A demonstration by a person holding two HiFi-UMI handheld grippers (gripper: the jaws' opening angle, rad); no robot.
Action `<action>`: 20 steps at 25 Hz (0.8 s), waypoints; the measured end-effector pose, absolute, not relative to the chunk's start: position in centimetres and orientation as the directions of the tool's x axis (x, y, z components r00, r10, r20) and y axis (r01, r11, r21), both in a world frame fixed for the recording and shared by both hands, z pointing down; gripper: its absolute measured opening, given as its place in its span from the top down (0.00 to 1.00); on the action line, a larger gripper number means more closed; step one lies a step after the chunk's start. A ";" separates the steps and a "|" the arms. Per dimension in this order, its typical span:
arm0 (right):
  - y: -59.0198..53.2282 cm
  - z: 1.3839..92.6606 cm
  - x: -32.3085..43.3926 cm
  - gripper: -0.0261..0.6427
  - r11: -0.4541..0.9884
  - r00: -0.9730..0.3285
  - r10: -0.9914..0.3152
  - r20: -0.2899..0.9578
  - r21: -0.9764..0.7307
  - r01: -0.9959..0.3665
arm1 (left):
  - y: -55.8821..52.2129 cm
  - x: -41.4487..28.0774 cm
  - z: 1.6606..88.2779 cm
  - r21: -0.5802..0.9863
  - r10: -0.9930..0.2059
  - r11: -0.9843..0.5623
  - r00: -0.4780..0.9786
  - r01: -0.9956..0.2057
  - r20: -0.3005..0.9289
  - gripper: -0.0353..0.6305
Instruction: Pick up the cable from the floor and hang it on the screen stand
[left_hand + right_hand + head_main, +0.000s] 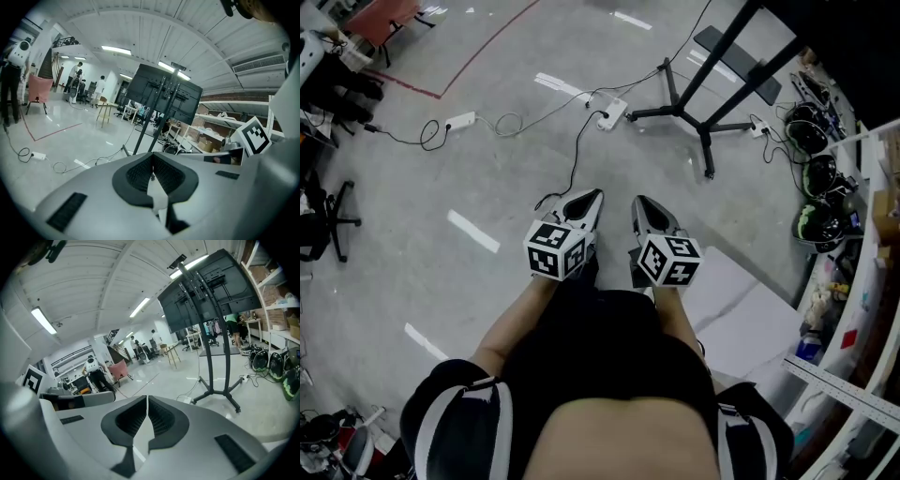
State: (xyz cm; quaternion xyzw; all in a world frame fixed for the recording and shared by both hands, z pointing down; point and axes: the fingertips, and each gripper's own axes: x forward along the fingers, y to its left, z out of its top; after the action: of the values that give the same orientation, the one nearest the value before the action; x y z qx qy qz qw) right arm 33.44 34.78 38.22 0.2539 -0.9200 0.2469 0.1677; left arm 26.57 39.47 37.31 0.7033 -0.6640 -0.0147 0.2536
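The black cable lies on the floor. It runs from a white power strip back toward the person, and its near end shows just left of the left gripper, whose jaws are pressed together. Close beside it, the right gripper also has its jaws together, gripping nothing. The screen stand stands farther ahead, to the right.

Bright, even overhead light.
Ceiling strips glare at eleven o'clock in my left gripper view; the glossy floor mirrors them as white streaks; my left gripper blurs up close; rims darken and bend.
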 end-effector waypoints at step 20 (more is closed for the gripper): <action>25.0 39.0 21.9 0.92 0.746 -0.811 -0.381 0.444 -0.370 -0.553 | 29.6 15.0 38.0 0.393 -0.947 0.011 0.117 -0.919 0.299 0.94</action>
State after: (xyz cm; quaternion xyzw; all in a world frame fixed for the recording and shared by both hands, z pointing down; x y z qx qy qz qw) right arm 21.88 25.00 38.96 0.2544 -0.9184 0.2491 0.1725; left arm 15.02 29.60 38.02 0.7028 -0.6639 -0.0271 0.2541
